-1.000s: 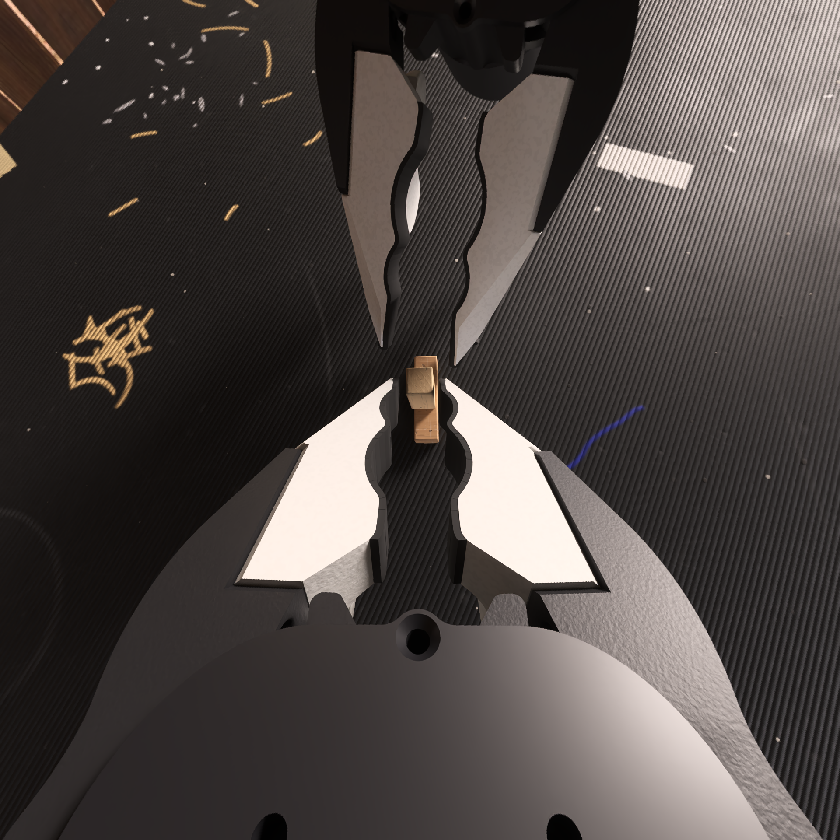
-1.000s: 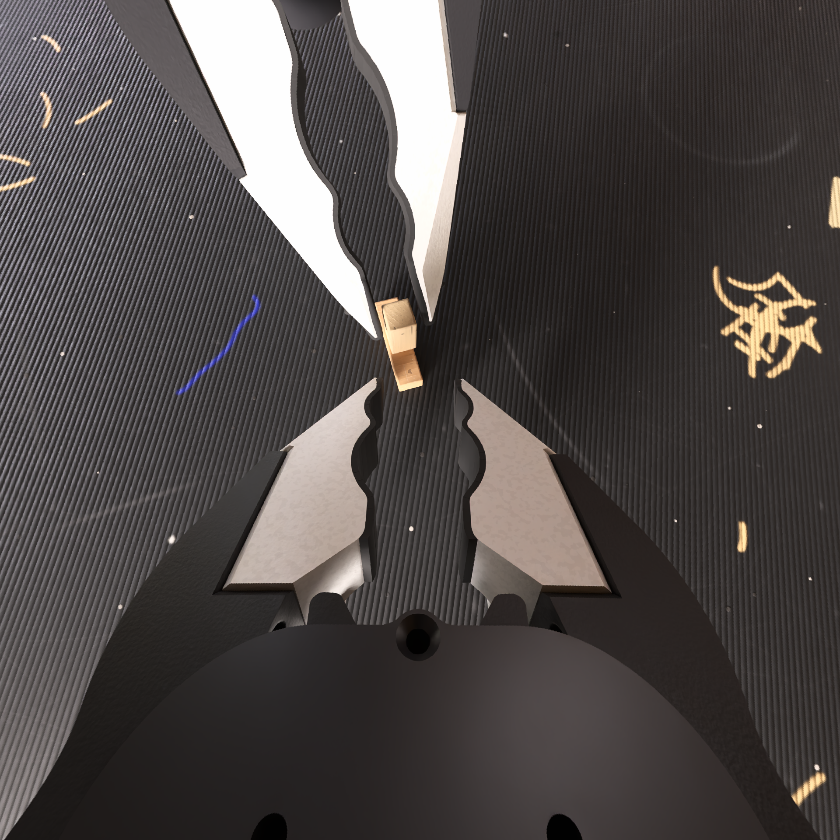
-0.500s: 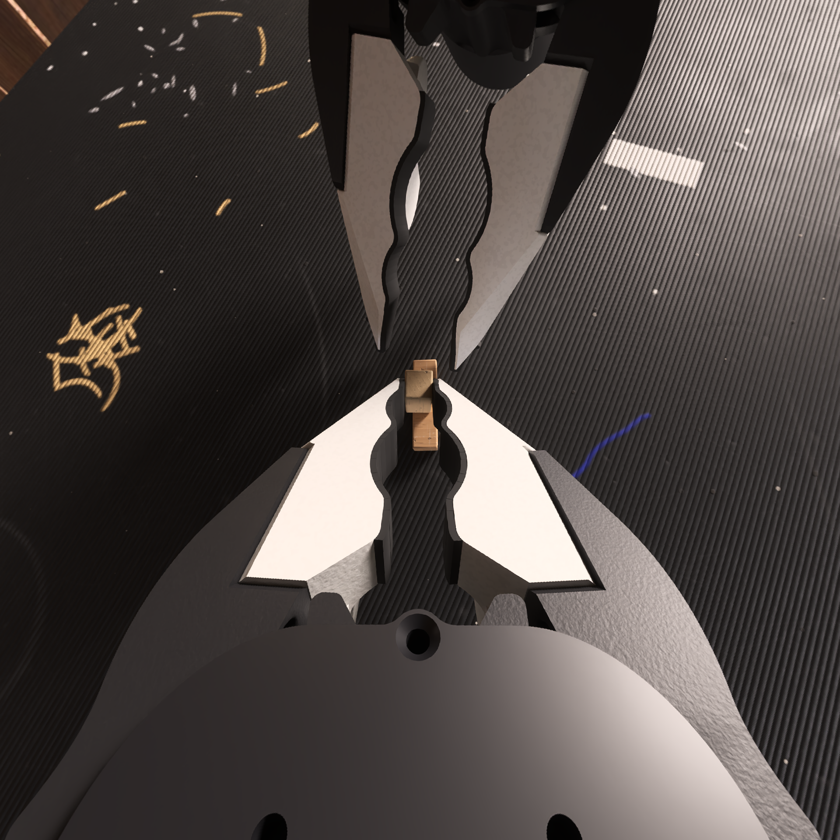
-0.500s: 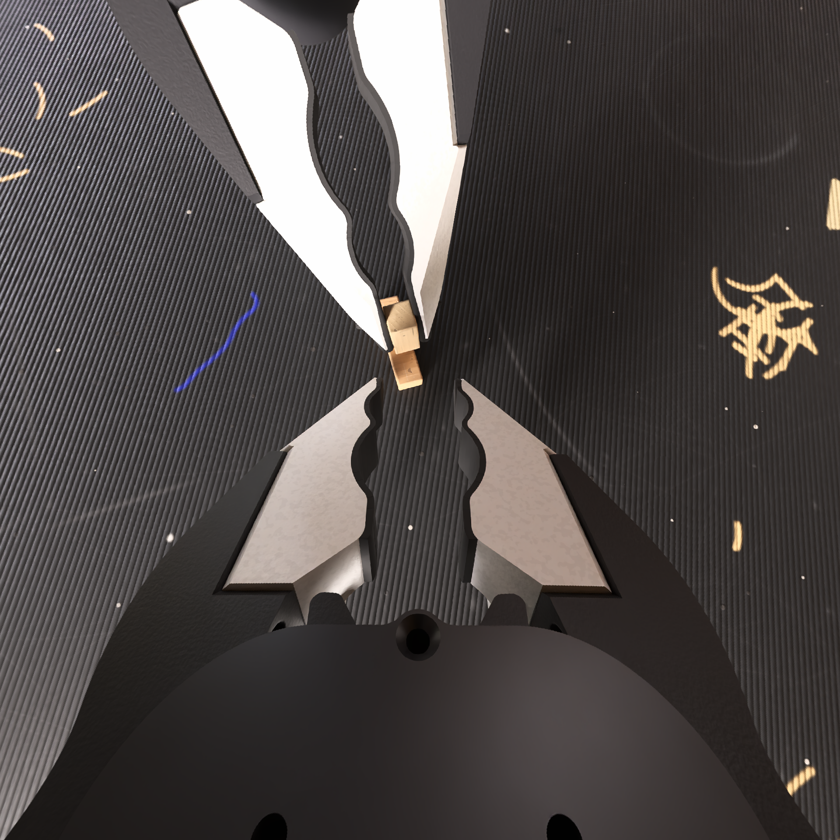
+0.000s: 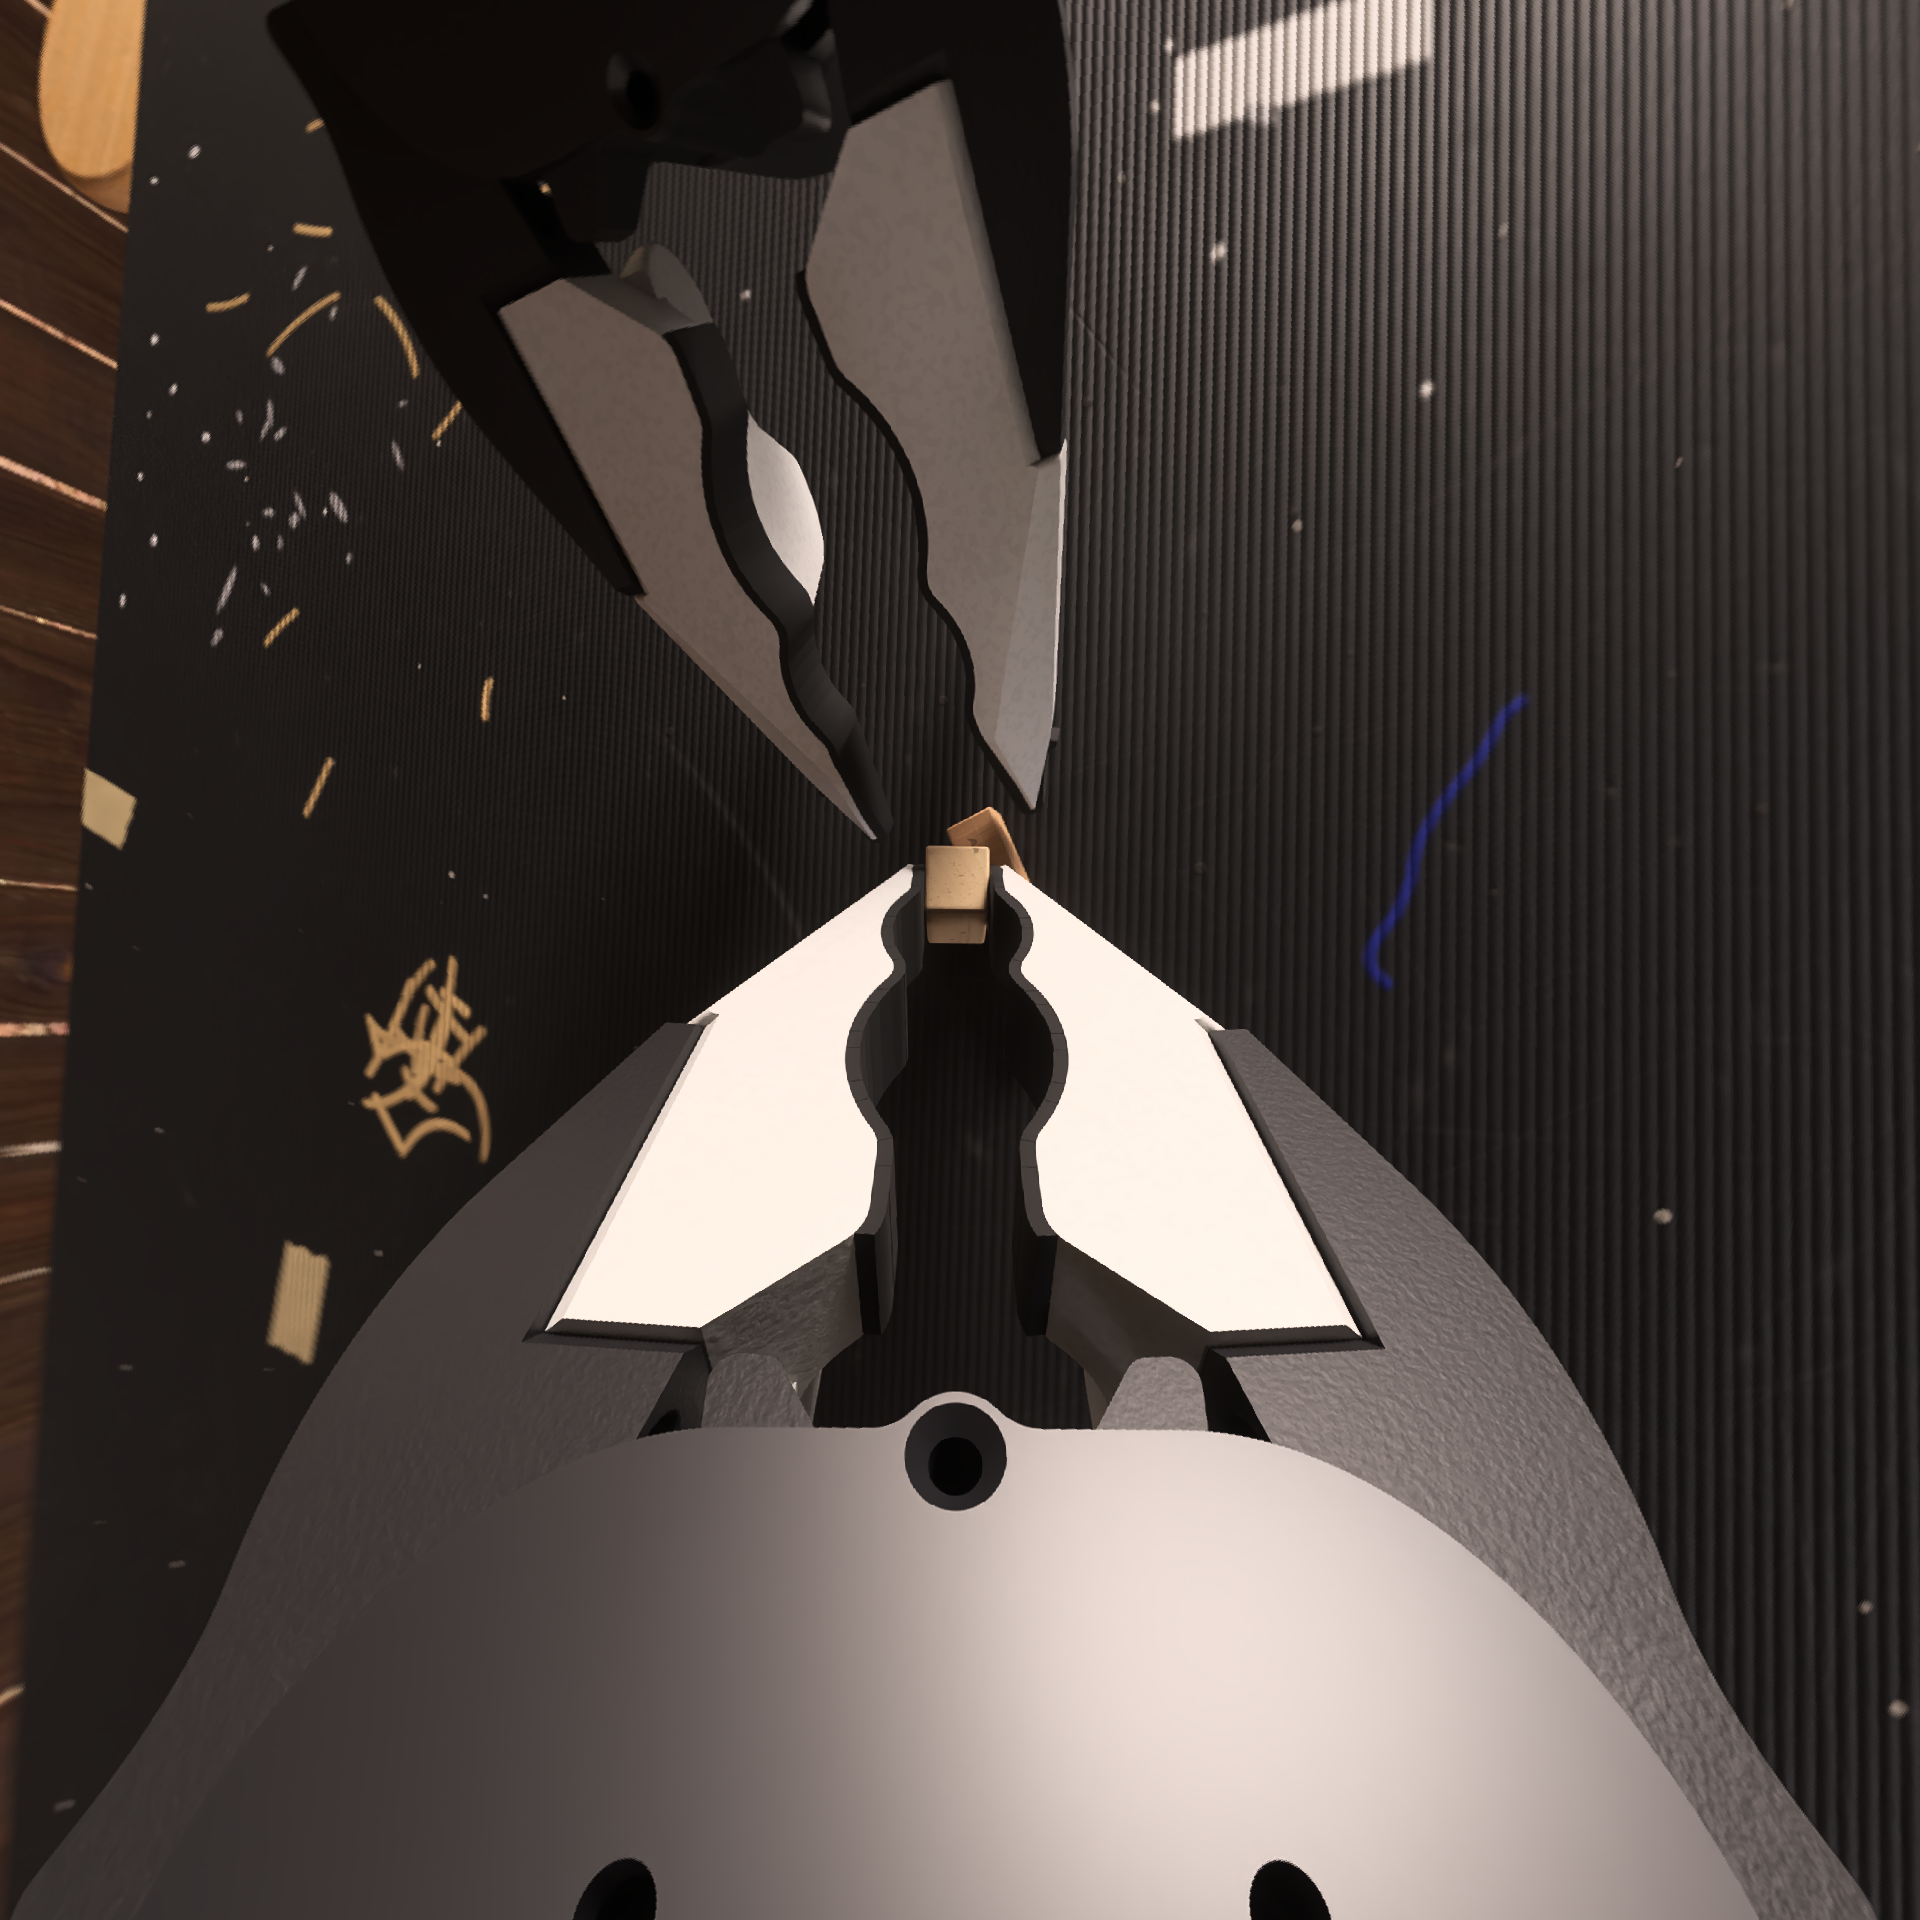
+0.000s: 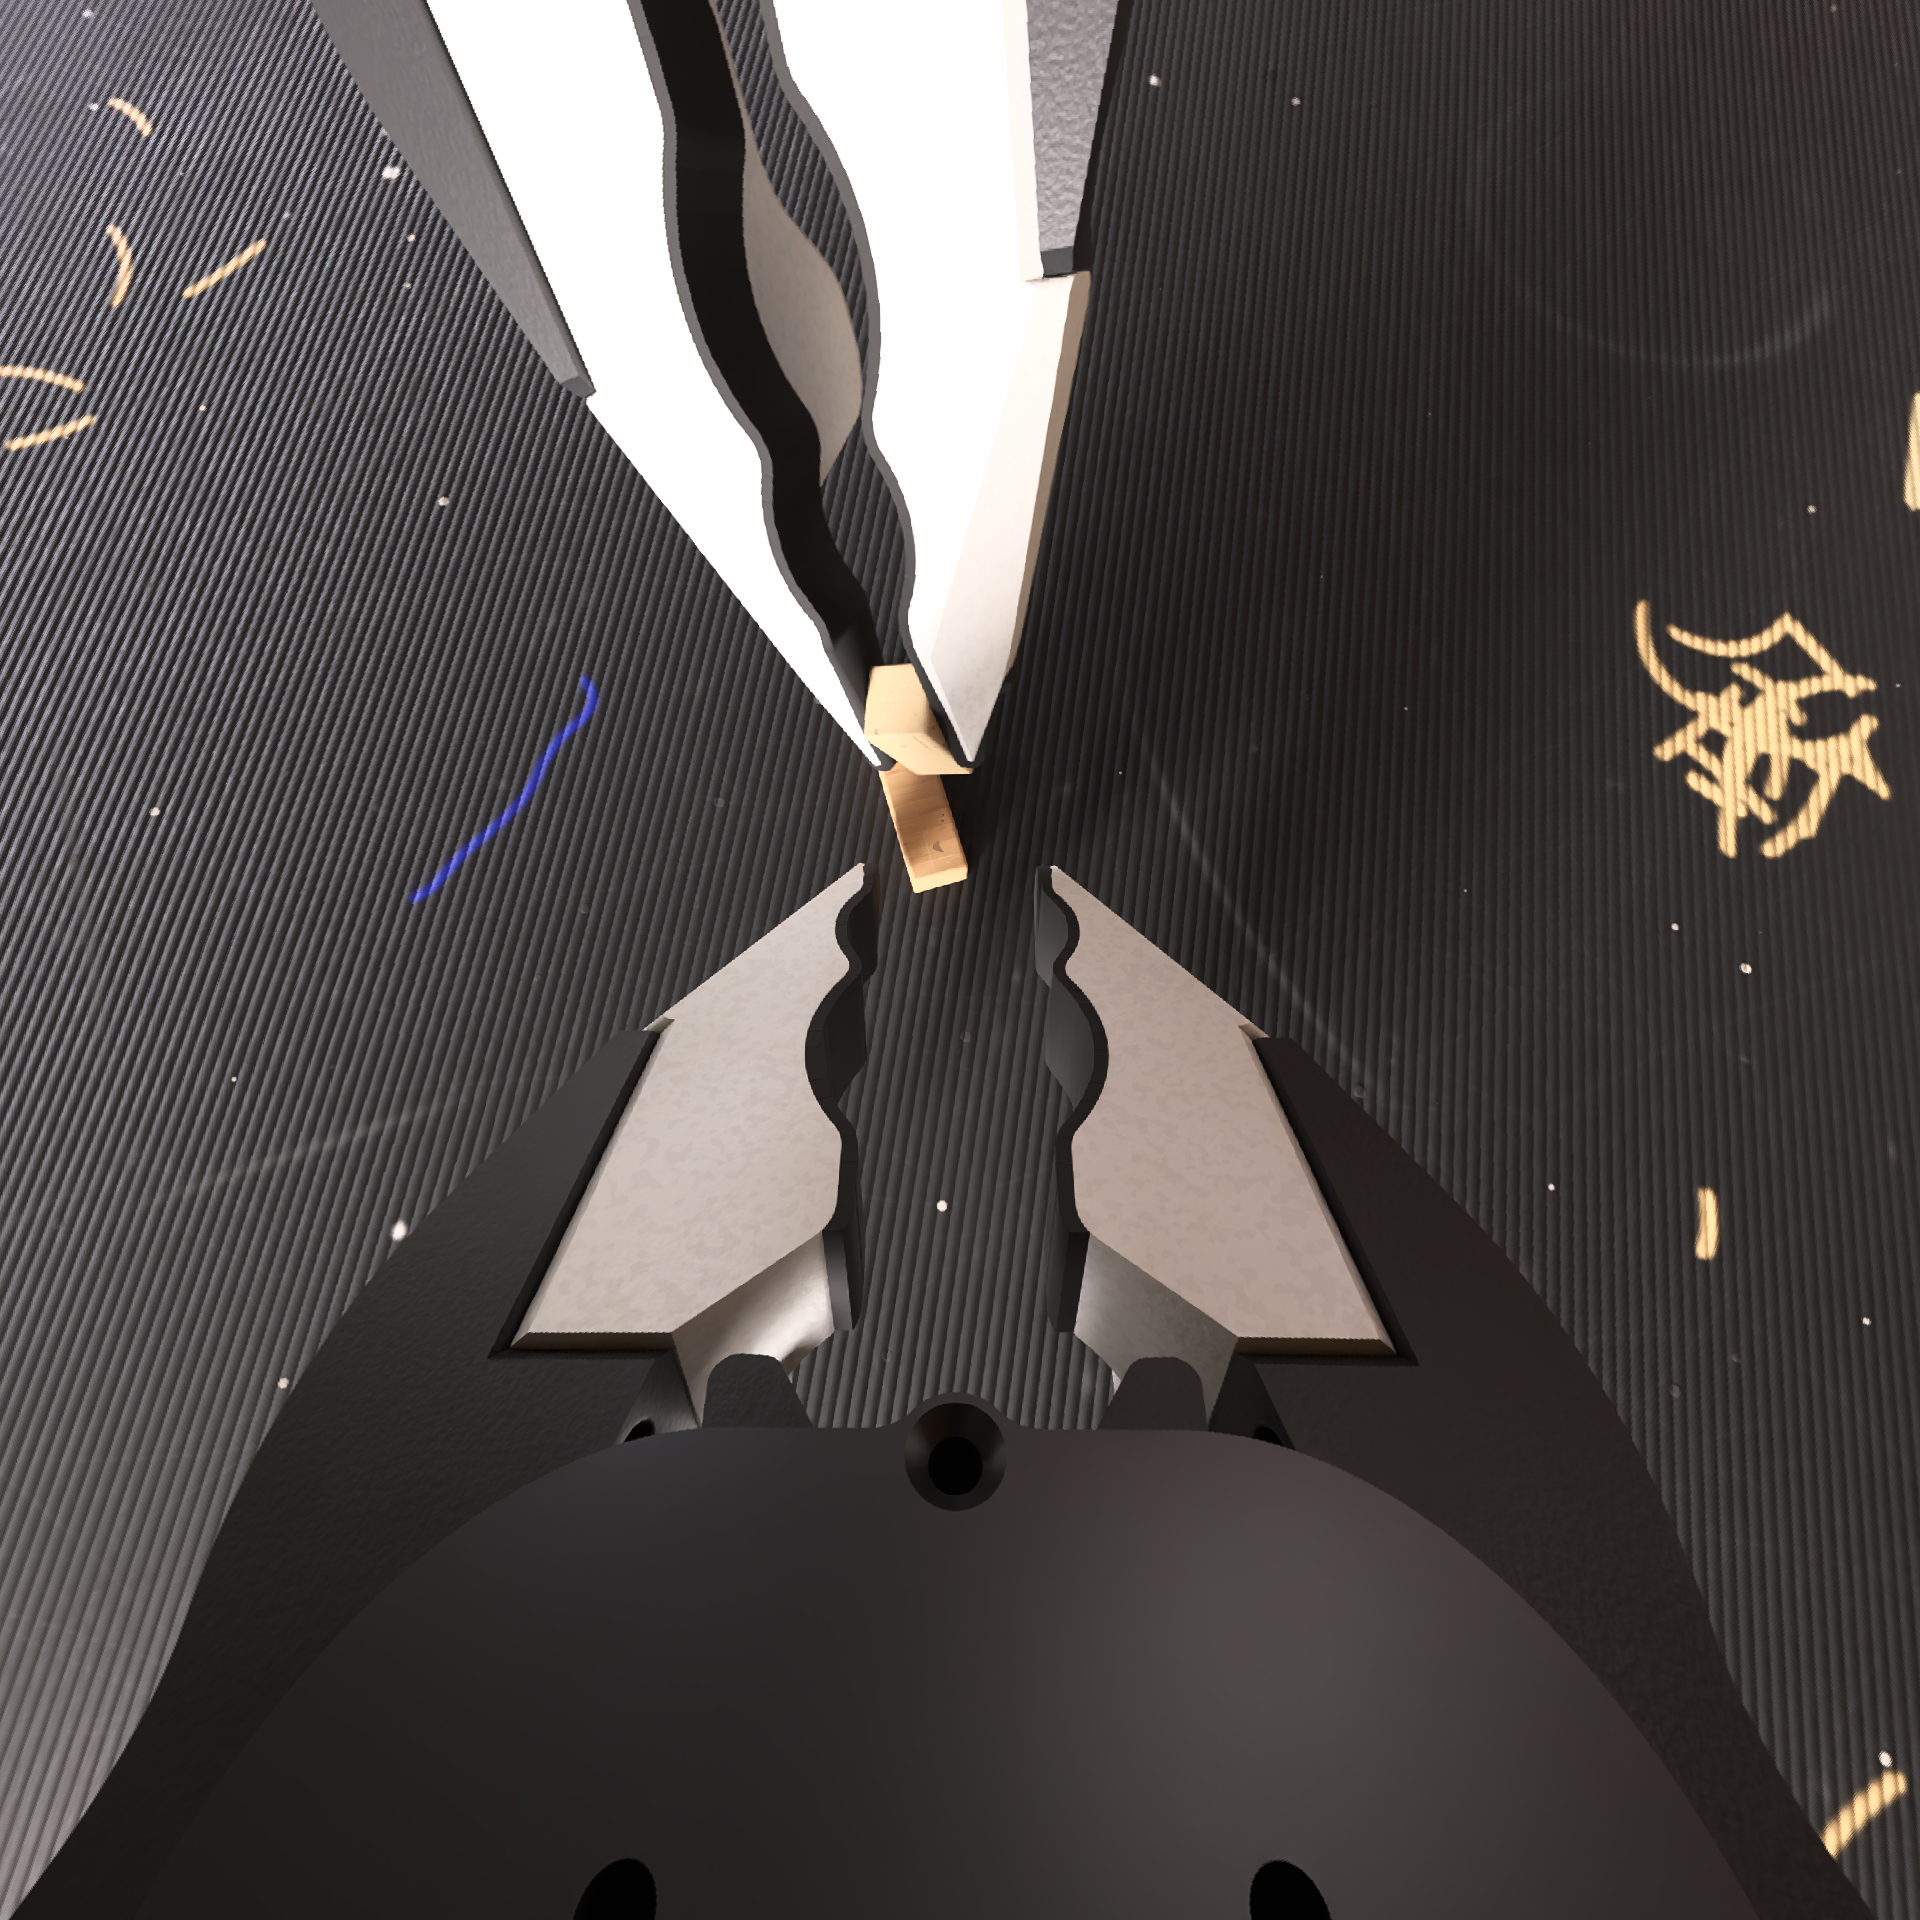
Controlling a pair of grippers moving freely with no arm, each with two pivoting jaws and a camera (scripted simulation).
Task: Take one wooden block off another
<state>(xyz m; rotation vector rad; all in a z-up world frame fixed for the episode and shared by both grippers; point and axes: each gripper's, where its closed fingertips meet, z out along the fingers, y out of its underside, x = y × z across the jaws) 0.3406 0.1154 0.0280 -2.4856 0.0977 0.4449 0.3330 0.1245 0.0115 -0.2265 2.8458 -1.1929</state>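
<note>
Two small wooden blocks are on a black ribbed mat [image 6: 1455, 1039]. My left gripper [image 5: 961, 883] is shut on the upper block [image 5: 954, 888], pinching it at the fingertips. The lower block [image 5: 985, 831] shows just beyond it, partly hidden. In the right wrist view the left gripper [image 6: 923, 758] comes from above with the upper block [image 6: 902, 717] in its tips, over the far end of the lower block [image 6: 928, 842], which lies on the mat. I cannot tell whether the blocks touch. My right gripper [image 6: 954, 873] is open and empty, with the lower block's near end just ahead of its tips; it faces the left gripper [image 5: 953, 812].
A gold mark [image 5: 426, 1060] and gold shavings [image 5: 312, 312] are printed on the mat, and a blue squiggle [image 6: 509, 800] lies beside the blocks. The mat's edge meets dark wooden planks [image 5: 42, 727] on the left. A pale wooden round piece [image 5: 88, 94] is at the top left.
My left gripper has closed from around the upper block onto it and has swung, so the mat's left edge now shows. The right gripper has stayed open in place.
</note>
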